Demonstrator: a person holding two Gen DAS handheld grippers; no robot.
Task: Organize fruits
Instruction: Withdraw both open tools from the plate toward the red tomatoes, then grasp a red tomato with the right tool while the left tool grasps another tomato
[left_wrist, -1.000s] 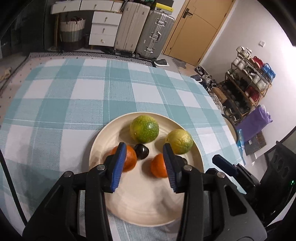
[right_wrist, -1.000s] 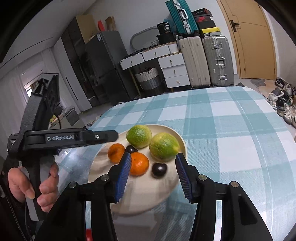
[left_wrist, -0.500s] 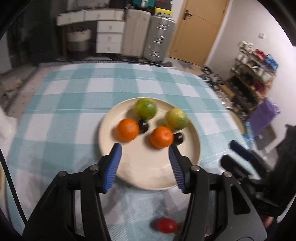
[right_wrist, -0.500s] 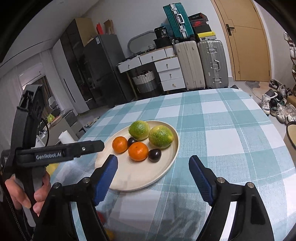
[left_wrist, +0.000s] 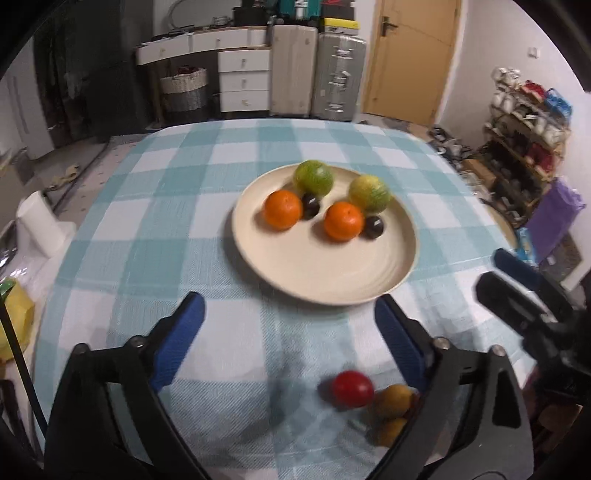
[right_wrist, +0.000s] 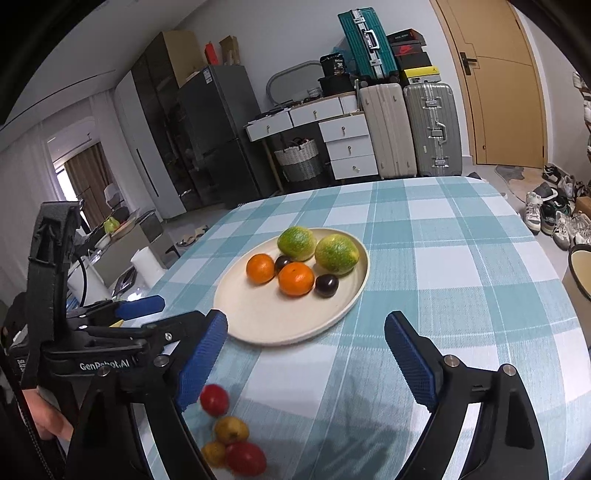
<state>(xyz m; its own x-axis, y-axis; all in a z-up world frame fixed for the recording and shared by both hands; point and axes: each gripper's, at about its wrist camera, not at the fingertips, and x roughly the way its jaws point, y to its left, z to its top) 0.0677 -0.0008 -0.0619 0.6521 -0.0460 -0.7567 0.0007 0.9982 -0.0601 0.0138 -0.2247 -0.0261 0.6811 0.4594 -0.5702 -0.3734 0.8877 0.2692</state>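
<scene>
Fruits on plate (left_wrist: 391, 273) beyond both jaws; left gripper (left_wrist: 290, 326), right gripper (right_wrist: 304, 345) just opened wide, empty.

The plate (right_wrist: 295, 325) lies on the tablecloth (right_wrist: 461, 258), ahead of both grippers. On its far half sit six fruits (right_wrist: 295, 278), clustered and touching. Four small fruits (right_wrist: 231, 430) lie on the cloth short of the plate, under the right gripper's (right_wrist: 304, 354) left finger. The left gripper (left_wrist: 290, 328) is to its left, nothing between its fingers.
</scene>
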